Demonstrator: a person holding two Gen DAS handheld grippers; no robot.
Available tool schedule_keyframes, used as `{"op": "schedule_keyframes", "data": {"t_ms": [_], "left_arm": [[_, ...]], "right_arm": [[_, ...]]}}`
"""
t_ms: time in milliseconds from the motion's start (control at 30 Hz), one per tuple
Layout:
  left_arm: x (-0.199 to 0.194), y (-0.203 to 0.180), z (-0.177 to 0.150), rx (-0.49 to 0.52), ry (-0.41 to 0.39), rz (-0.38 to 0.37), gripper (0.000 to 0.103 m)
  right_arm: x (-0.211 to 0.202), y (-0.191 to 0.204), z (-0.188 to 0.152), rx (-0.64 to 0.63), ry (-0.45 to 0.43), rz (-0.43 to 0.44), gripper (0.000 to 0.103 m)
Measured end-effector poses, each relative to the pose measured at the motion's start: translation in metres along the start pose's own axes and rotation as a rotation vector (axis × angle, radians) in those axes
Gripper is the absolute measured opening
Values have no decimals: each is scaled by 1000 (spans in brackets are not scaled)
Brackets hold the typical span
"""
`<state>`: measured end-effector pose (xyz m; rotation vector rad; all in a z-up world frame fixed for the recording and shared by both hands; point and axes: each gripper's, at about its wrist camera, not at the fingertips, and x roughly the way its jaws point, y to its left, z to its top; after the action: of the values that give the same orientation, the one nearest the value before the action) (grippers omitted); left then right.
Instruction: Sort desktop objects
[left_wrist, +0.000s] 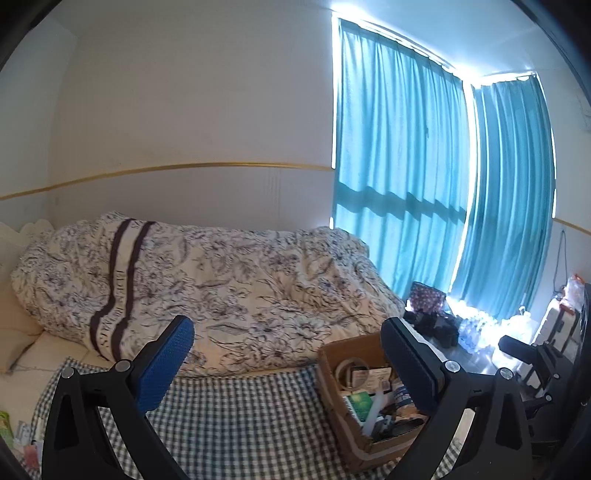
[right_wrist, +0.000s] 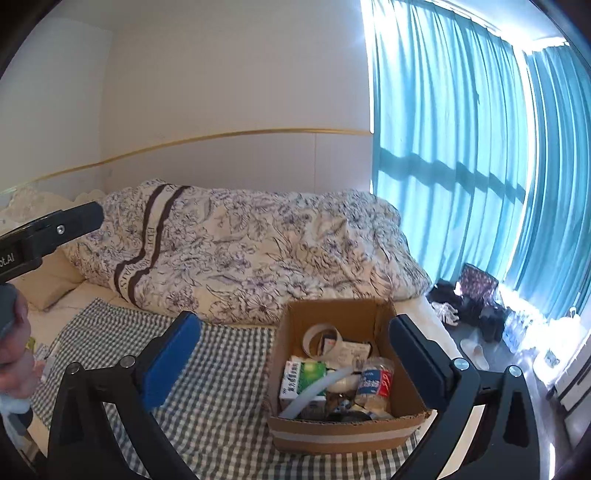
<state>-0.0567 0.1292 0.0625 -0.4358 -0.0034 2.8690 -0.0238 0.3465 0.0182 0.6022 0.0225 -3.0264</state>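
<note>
Both tongs (left_wrist: 291, 363) (right_wrist: 295, 360) gape empty; only the right view shows a hand (right_wrist: 14, 354) beside the box (right_wrist: 343, 432).

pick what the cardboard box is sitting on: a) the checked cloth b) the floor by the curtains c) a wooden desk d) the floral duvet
a, the cardboard box, open-topped and holding small items, stands on the checked cloth; the floral duvet lies bunched behind it, and both open tools, left tool and right tool, hold nothing.
</note>
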Motion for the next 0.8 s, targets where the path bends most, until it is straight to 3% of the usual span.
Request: {"op": "schedule_keyframes", "data": {"t_ms": [367,800], "left_arm": [[-47,51,1,-22,-37,131,103],[-69,103,-19,-77,0,229,103]], "right_arm": [[-21,46,16,-12,-40,76,103],[-21,96,16,-30,-30,161,103]]}}
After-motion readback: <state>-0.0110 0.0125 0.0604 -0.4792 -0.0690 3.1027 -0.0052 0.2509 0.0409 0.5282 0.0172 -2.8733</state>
